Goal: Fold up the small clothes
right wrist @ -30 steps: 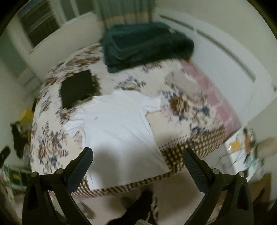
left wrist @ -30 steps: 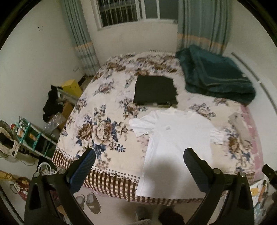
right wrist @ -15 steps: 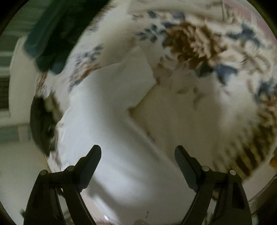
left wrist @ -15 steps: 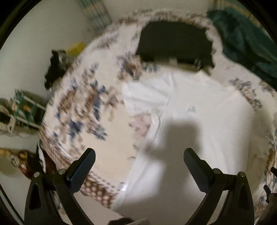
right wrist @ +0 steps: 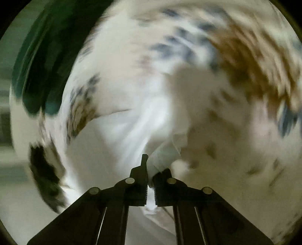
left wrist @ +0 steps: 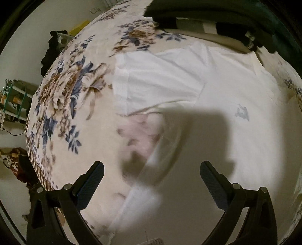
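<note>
A small white T-shirt (left wrist: 217, 98) lies flat on the floral bedspread (left wrist: 71, 90), its left sleeve (left wrist: 151, 83) spread to the left. My left gripper (left wrist: 151, 181) is open, close above the shirt's left side edge, with nothing between its fingers. In the blurred right wrist view my right gripper (right wrist: 150, 181) is shut on a fold of the white T-shirt (right wrist: 158, 162) near its right edge, and the cloth bunches up at the fingertips.
A folded black garment (left wrist: 207, 17) lies on the bed beyond the shirt's collar. A dark green blanket (right wrist: 41, 62) lies at the far end. A shelf with clutter (left wrist: 13, 101) and dark clothes (left wrist: 51, 50) stand off the bed's left side.
Both grippers have dropped from above the bed's foot down close to the shirt. The right gripper has closed on the shirt's edge; the left stays open.
</note>
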The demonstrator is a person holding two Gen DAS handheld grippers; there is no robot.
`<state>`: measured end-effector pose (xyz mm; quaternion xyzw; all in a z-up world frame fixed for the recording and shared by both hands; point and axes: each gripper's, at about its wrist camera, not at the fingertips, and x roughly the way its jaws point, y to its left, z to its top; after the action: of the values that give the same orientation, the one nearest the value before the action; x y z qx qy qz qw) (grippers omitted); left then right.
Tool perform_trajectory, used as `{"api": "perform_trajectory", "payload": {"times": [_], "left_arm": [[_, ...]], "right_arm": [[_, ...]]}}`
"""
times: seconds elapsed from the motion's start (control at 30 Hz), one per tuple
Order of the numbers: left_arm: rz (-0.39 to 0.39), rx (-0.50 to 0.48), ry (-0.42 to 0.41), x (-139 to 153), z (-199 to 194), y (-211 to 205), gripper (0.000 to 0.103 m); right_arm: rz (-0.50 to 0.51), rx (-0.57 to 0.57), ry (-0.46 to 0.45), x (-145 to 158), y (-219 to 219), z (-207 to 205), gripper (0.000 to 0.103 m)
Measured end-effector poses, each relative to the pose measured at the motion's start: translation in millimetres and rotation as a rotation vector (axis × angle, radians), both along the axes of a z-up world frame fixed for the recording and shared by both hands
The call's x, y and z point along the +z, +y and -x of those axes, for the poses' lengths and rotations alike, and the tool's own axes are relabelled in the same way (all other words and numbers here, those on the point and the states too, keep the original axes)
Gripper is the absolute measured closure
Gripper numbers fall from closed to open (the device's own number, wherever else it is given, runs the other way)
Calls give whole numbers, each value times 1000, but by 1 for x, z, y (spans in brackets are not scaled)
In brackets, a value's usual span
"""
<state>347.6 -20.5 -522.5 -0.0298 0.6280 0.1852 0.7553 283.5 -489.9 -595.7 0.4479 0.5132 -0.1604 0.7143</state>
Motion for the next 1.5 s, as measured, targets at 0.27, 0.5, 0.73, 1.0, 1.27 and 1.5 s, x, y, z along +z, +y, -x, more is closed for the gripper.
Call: {"api": "perform_trajectory", "payload": {"times": [0.27, 0.5, 0.73, 1.0, 1.27, 1.5], "left_arm": [[-34, 22, -37, 14, 9, 44, 0], [-54, 55, -9, 5, 25, 96, 0], [173, 145, -11, -15, 20, 149, 0], [772, 398, -200, -59, -8, 185, 6], [757, 217, -296, -43, -73, 147, 100], [574, -251, -351, 22, -97, 36, 100]], "right_arm": [[637, 802, -10, 57, 242, -82, 99], [631, 1167, 140, -9, 365, -70, 66], [303, 875, 204, 5, 311, -49, 51], [74, 479, 278, -20, 234, -24, 38], [93, 412, 326, -26, 215, 8, 38], [79, 383, 299, -7, 191, 12, 37]]}}
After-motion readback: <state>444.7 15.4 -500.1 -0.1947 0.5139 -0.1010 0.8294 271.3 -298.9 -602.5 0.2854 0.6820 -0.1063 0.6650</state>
